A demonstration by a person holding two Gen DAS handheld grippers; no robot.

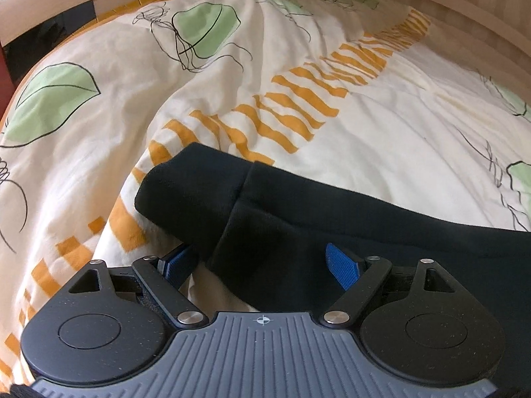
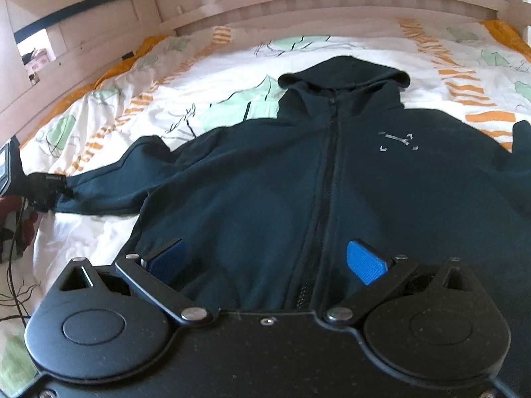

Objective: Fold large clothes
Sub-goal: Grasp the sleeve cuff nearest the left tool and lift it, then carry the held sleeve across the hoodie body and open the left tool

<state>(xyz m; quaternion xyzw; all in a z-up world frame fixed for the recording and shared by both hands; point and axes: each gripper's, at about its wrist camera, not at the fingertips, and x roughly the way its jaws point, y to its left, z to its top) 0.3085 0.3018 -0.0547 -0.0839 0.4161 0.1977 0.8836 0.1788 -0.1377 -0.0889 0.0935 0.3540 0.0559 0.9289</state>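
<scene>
Hoodie [image 2: 265,182]: dark, zipped, spread face-up on the patterned duvet [image 2: 205,66], hood toward the headboard [image 2: 332,3].
Sleeve cuff [image 1: 199,189]: out to the hoodie's left side, lying flat on the duvet.
Left gripper [image 1: 262,265]: fingers released, straddling the sleeve just behind the cuff, not yet pressing.
Right gripper [image 2: 268,258]: fingers released over the hoodie's lower front, either side of the zip [image 2: 327,179], nothing pinched.
Doing it well: probably pinch both sleeve layers, then carry the sleeve across the chest without dragging the body.
</scene>
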